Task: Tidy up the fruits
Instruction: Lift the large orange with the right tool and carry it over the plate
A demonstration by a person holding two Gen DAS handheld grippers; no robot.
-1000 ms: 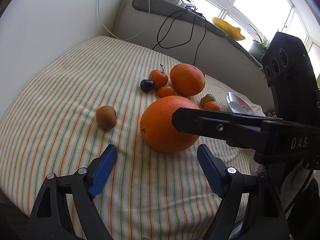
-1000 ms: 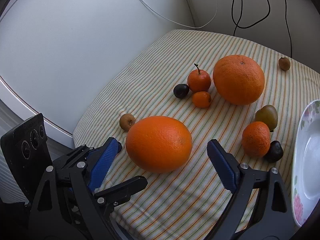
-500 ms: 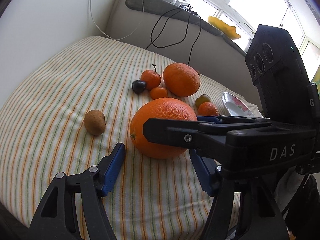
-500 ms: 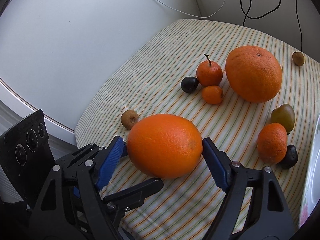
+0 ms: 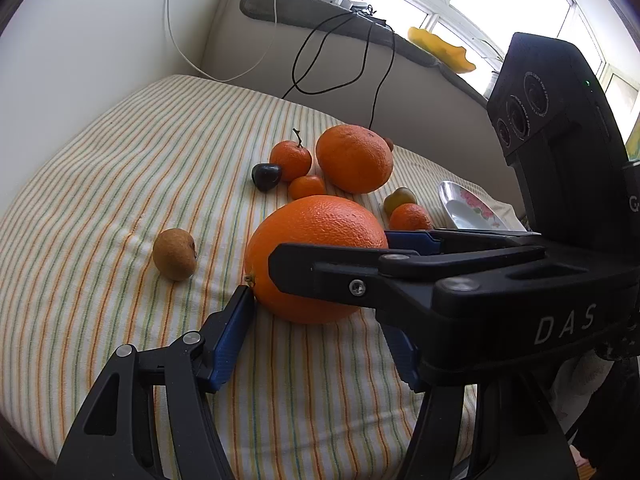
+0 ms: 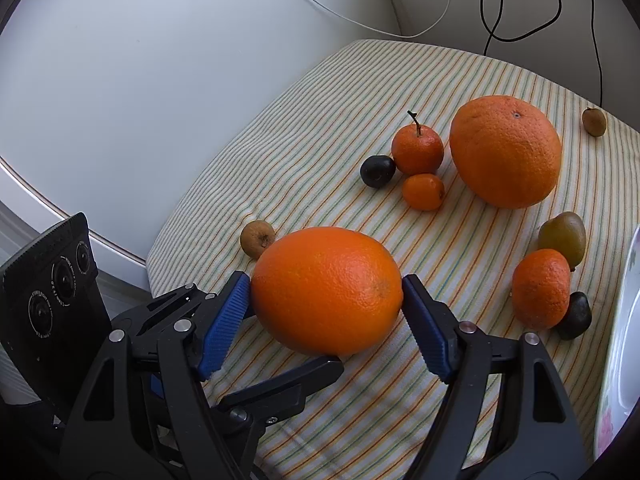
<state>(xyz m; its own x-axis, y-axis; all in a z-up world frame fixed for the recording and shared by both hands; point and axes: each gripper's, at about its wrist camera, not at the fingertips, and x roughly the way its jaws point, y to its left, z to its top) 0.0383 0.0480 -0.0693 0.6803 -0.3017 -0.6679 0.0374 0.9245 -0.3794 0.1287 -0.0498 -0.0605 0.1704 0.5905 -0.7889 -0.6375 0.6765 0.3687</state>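
Lying at the left of the striped cloth [image 6: 320, 128], a small brown fruit [image 6: 257, 238] sits just beside the near orange [image 6: 326, 290], which rests on the cloth over the tabletop. The right gripper [image 6: 326, 316] has its blue fingers [image 6: 222, 322] pressed against both sides of that orange, clamped on it. The left gripper [image 5: 316, 340] reaches in low toward the same orange [image 5: 316, 236]; its fingers [image 5: 230, 340] stand apart, one tip just touching the orange's lower edge. Farther back lie a dark plum [image 6: 377, 171], a stemmed mandarin [image 6: 417, 149], a tiny orange fruit [image 6: 423, 191] and a second big orange [image 6: 506, 151]. At the right are a green fruit [image 6: 563, 237], another mandarin [image 6: 541, 288], a dark fruit [image 6: 576, 316] touching it, and the plate [image 6: 618, 344] at the edge.
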